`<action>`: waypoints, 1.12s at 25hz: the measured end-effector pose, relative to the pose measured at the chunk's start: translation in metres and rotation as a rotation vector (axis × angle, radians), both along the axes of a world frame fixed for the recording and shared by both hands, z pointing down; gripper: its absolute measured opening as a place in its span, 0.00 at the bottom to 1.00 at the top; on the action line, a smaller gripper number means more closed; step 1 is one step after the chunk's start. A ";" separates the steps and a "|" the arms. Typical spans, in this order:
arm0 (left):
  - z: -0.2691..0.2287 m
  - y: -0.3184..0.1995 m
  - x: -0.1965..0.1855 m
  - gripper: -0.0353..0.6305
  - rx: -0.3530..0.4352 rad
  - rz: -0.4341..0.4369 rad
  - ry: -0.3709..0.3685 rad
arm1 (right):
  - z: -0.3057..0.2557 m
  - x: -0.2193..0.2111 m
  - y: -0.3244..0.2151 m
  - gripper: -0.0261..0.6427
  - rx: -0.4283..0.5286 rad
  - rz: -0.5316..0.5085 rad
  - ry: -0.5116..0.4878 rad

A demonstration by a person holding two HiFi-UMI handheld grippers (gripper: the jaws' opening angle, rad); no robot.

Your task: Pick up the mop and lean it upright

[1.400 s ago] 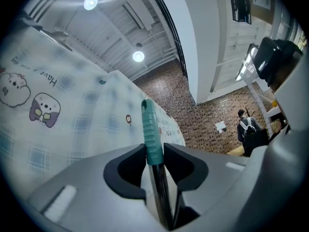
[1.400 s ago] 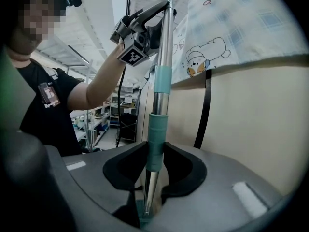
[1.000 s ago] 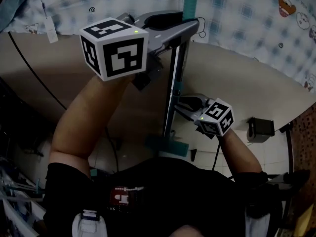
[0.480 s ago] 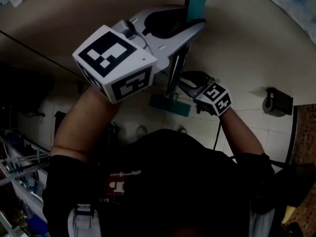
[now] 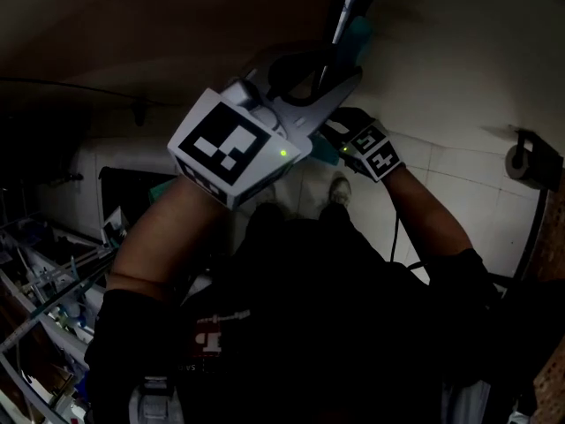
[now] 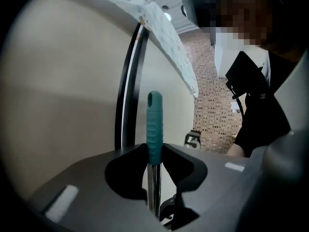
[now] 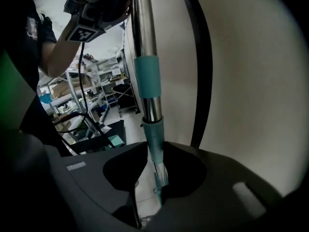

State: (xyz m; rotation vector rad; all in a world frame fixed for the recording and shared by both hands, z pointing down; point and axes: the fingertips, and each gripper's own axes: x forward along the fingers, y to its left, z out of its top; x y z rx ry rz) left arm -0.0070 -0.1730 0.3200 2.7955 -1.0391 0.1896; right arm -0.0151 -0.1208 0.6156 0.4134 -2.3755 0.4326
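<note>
The mop pole [image 5: 351,3] stands nearly upright in front of me, a metal tube [image 7: 143,42] with a teal collar [image 7: 146,76]. My left gripper [image 5: 325,60] grips its teal handle grip [image 6: 154,122]. Its jaws have just been closing and now press that grip on both sides [image 6: 154,151]. Lower on the pole, my right gripper [image 5: 334,140] is shut on the pole's teal sleeve [image 7: 155,144]. The right gripper view shows the left gripper [image 7: 96,11] higher up on the pole. I cannot make out the mop head.
A large beige round tabletop [image 6: 63,91] with a black rim [image 6: 126,95] stands close behind the pole. Metal shelves [image 7: 91,95] with clutter are at my left, and a roll holder [image 5: 525,157] sits on the tiled floor at the right. A brick wall [image 6: 212,110] lies beyond.
Both grippers have come down with the mop pole held between them. The head view has tipped toward the floor and my body, and the checked cloth has left the picture.
</note>
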 end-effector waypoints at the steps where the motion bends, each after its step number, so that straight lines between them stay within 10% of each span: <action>1: 0.013 -0.003 -0.002 0.20 -0.013 -0.009 0.002 | 0.013 -0.001 0.001 0.21 -0.017 0.000 0.015; 28: 0.157 -0.056 -0.012 0.21 -0.185 -0.105 -0.028 | 0.146 -0.004 -0.035 0.22 -0.123 0.088 0.080</action>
